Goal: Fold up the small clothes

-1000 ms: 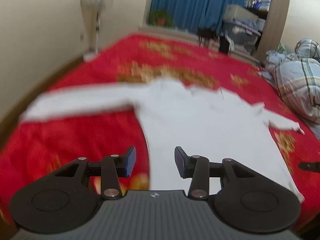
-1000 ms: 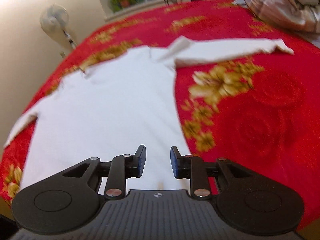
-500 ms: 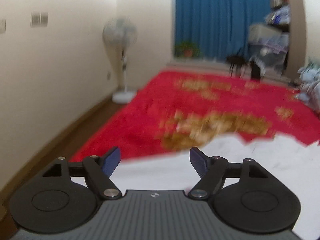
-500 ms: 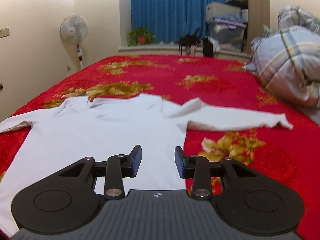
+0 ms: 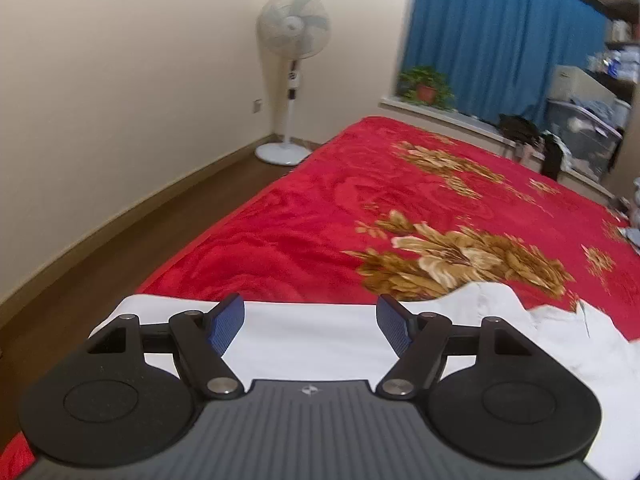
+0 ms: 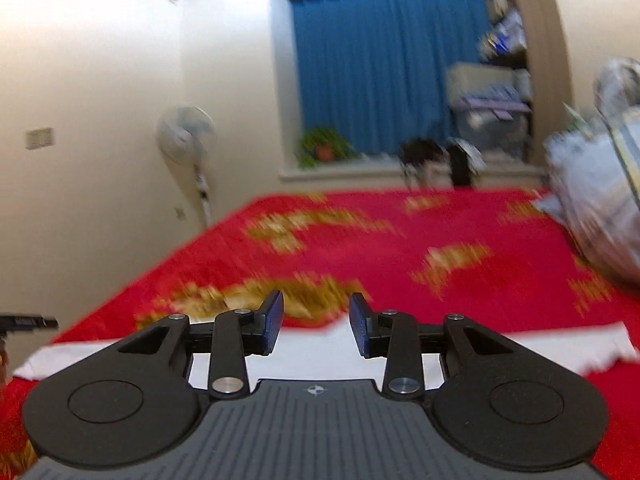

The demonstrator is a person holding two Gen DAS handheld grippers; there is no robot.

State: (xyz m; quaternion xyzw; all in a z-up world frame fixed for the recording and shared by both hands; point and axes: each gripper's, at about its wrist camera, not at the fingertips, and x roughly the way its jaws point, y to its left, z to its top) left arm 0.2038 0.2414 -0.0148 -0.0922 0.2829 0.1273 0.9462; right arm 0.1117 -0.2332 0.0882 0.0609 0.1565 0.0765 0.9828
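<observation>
A white long-sleeved shirt (image 5: 320, 340) lies flat on a red flowered blanket (image 5: 360, 216) on the bed. My left gripper (image 5: 310, 326) is open and empty, low over the shirt's left sleeve, with the collar (image 5: 560, 312) to its right. My right gripper (image 6: 316, 328) is open and empty, over the shirt (image 6: 520, 348), whose sleeves spread left and right under it. The right wrist view is blurred. Most of the shirt's body is hidden below both grippers.
A standing fan (image 5: 292, 72) is in the left corner on the wooden floor (image 5: 120, 248) beside the bed's left edge. Blue curtains (image 5: 500, 44), a potted plant (image 5: 426, 88) and storage boxes (image 5: 580, 136) line the far wall. A plaid quilt (image 6: 600, 200) lies at the right.
Both grippers have tilted up and dropped low over the shirt. The left jaws have opened wider. The right jaws have opened a little.
</observation>
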